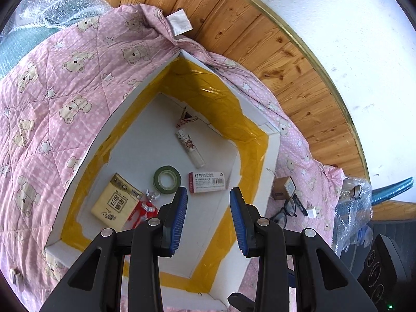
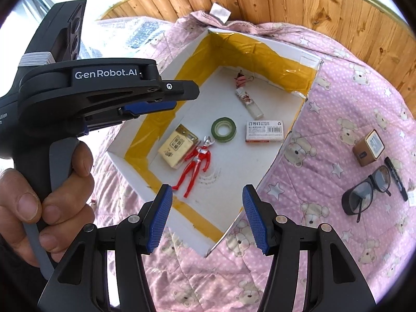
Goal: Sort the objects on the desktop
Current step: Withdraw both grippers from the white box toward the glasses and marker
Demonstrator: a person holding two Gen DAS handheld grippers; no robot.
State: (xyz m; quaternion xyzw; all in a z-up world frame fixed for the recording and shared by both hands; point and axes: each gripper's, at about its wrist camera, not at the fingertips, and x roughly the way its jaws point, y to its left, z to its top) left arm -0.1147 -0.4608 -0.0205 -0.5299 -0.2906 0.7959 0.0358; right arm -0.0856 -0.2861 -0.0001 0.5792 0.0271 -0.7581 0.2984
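A white box (image 2: pixel 270 166) edged with yellow tape sits on a pink bear-print quilt (image 2: pixel 338 234); six things lie on its floor. The red and silver figure (image 2: pixel 195 161) lies flat, its long axis running from head, toward the tape roll (image 2: pixel 223 130), down to feet, which point at the right gripper's (image 2: pixel 206 218) left finger; its arm touches the tissue pack (image 2: pixel 176 148) (tan, with printed characters). The green roll lies flat with its hole up; just right of it the staple box (image 2: pixel 264 131) lies with its long side across the view. Beyond these a small clear bottle (image 2: pixel 248 103) slants from a pink clip (image 2: pixel 241 78) at the far wall toward the staple box.

The right gripper hovers over the box's near edge, fingers spread wide and empty, the figure's feet just beyond the left one. The left gripper (image 1: pixel 208 218), held in a hand (image 2: pixel 49 195), is likewise parted and empty; in its own view the roll (image 1: pixel 167 180) lies just beyond its left finger, the figure (image 1: pixel 144 212) partly hidden behind it, the staple box (image 1: pixel 207 182) between the tips.

Outside the box on the quilt lie black glasses (image 2: pixel 366 192), a brown cube (image 2: pixel 368 147) and a dark bar (image 2: pixel 396 182).
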